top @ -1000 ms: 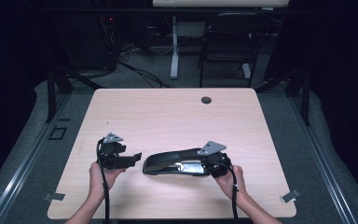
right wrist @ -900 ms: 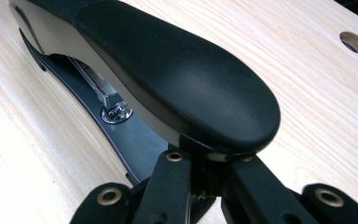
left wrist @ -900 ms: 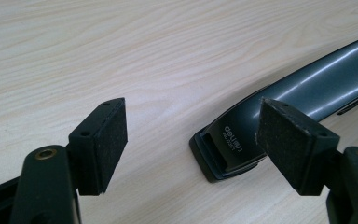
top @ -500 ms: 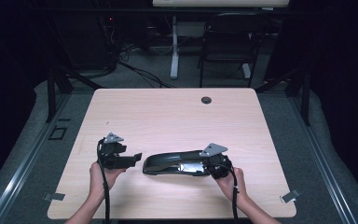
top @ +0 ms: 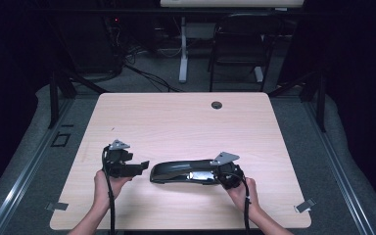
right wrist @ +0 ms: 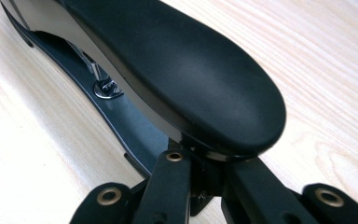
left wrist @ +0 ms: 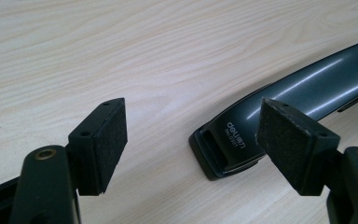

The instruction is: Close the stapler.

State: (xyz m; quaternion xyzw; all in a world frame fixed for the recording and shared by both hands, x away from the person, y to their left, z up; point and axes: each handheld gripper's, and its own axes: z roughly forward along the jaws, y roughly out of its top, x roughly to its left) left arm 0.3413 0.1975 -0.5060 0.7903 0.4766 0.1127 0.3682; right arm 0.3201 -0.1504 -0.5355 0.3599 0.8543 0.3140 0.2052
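No visible change: both claws (top: 142, 168) (top: 219, 174) and the stapler (top: 183, 171) sit as before.

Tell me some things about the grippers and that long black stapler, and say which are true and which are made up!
1. The right gripper is shut on the stapler. True.
2. The left gripper grips the stapler too. False: its jaws are open, with the stapler's end just ahead of them.
3. The stapler lies on a wooden table. True.
4. The stapler is bright red. False: it is black.
5. A small round dark hole sits near the table's far edge. True.
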